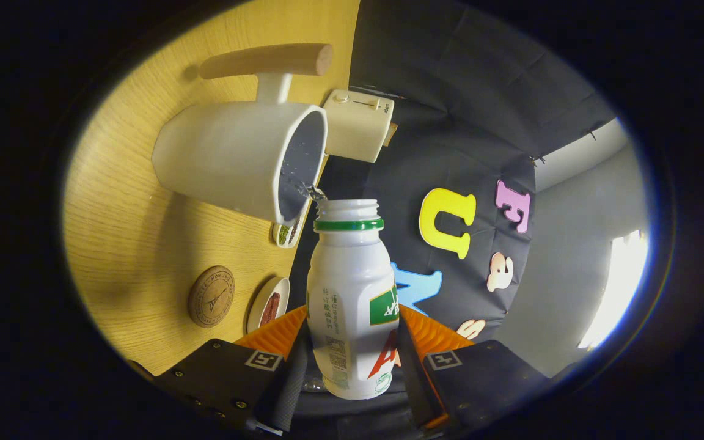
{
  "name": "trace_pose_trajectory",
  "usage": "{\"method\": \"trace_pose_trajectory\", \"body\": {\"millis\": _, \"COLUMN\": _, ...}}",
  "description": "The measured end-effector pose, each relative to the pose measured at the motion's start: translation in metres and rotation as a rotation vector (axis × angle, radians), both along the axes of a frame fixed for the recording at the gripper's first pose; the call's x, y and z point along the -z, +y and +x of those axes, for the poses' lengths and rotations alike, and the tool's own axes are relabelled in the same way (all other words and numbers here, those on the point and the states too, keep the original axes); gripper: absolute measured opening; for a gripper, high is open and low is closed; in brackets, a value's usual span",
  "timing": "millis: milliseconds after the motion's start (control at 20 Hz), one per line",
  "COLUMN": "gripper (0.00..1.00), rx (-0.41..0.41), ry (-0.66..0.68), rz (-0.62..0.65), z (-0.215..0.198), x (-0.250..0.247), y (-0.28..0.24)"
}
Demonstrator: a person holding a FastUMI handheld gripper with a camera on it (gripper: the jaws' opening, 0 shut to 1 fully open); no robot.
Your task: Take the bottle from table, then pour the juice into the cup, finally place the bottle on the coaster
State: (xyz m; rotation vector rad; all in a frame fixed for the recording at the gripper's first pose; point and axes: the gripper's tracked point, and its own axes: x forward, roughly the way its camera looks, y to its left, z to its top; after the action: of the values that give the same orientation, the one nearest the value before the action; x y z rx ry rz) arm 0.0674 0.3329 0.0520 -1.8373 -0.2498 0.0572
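Wood-grain table [138, 244] ran beside the dark cloth wall, and the whole scene sat rolled over because you had tipped the gripper [352, 360] to pour. You held the bottle [351, 299] clamped between both fingers, one pressing on each side of its lower body, cap off, its open mouth just at the rim of the cup [236, 159]. A thin stream of clear liquid crossed the short gap from the mouth into the cup. The cup stood on the table beyond the fingers, its wooden handle [266, 60] on the side away from you, and a cream box [358, 125] stood just behind it. To pour well here, as I judged it, you needed to keep the mouth over the cup's opening and not past its near wall, tilt slowly so the stream stayed thin, and keep the grip firm, since the bottle's smooth plastic could slip as its weight shifted. The mouth was close enough to the rim that a small sideways drift might have sent juice down the outside. The coaster [211, 296], a round cork disc, lay on the table well apart from the cup, nearer your fingers, with a small dish [268, 304] just beside it and another dish [286, 234] close under the cup's rim.
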Motion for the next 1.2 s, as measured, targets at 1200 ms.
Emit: {"method": "trace_pose_trajectory", "body": {"millis": 1200, "gripper": 0.71, "rx": 0.011, "ry": -0.007, "rz": -0.111, "z": -0.0051, "x": -0.0073, "y": 0.0038}}
